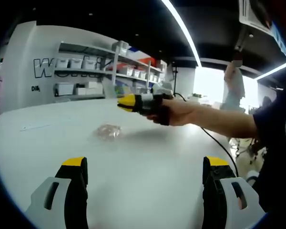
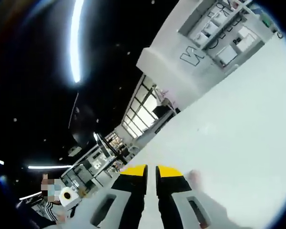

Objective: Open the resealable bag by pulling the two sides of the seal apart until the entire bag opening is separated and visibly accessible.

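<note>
A small clear resealable bag (image 1: pixel 107 131) lies crumpled on the white table (image 1: pixel 148 186), with nothing holding it. My left gripper (image 1: pixel 145 162) is open, its yellow-tipped jaws wide apart on the near side of the bag and well short of it. A hand holds my right gripper (image 1: pixel 127 101) in the air above and just beyond the bag, yellow tips pointing left and pressed together. In the right gripper view, which is strongly tilted, that right gripper (image 2: pixel 151 171) is shut with nothing between its jaws, over the white table (image 2: pixel 238 124).
Shelves with white bins (image 1: pixel 81 71) line the back wall. A thin pale strip (image 1: pixel 35 126) lies on the table at far left. A black cable (image 1: pixel 219 148) trails from the right hand off the table's right edge. A person (image 2: pixel 50 202) is at the lower left of the right gripper view.
</note>
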`<state>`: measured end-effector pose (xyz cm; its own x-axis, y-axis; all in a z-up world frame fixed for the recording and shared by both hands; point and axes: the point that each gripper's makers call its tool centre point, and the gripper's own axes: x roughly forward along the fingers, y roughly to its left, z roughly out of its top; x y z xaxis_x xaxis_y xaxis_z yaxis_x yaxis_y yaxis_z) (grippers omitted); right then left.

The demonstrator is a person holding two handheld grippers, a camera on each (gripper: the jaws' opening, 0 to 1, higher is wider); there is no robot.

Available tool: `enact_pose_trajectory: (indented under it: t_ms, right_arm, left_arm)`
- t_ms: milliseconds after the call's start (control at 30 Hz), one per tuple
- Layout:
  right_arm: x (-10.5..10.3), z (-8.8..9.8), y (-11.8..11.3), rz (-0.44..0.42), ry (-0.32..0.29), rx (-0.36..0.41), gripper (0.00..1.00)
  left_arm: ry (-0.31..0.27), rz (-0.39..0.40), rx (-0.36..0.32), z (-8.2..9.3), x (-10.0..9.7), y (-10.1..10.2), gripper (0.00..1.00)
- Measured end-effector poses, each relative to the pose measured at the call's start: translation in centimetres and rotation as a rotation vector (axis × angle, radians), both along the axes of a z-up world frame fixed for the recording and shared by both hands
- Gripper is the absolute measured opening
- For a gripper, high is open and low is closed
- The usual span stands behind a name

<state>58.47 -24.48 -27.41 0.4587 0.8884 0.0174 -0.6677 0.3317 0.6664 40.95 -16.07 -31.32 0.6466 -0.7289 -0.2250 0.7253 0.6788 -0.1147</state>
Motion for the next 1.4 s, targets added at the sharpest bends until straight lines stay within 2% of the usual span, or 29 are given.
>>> enact_pose_trajectory:
  t_ms: [367, 567, 1133, 1400]
  right_arm:
    - [-1.7, -1.1, 0.5, 0.033, -0.087, -0.158, 0.04]
    - [-2.5, -0.9, 0.9, 0.054, -0.130, -0.206, 0.04]
    - [-3.4, -2.7, 0.2, 0.075, -0.220, -0.385, 0.05]
    - [-4.0, -3.0, -0.3, 0.082, -0.225, -0.398, 0.07]
  left_arm:
    - [-0.001, 0.000, 0.000, 0.0, 0.0, 0.0, 1.00]
    - [-0.002, 0.004, -0.004, 0.1, 0.1, 0.0, 1.00]
    - [-0.002, 0.003, -0.005, 0.2, -0.1, -0.3, 1.00]
    - [-0.004, 0.001, -0.005, 0.2, -0.3, -0.5, 1.00]
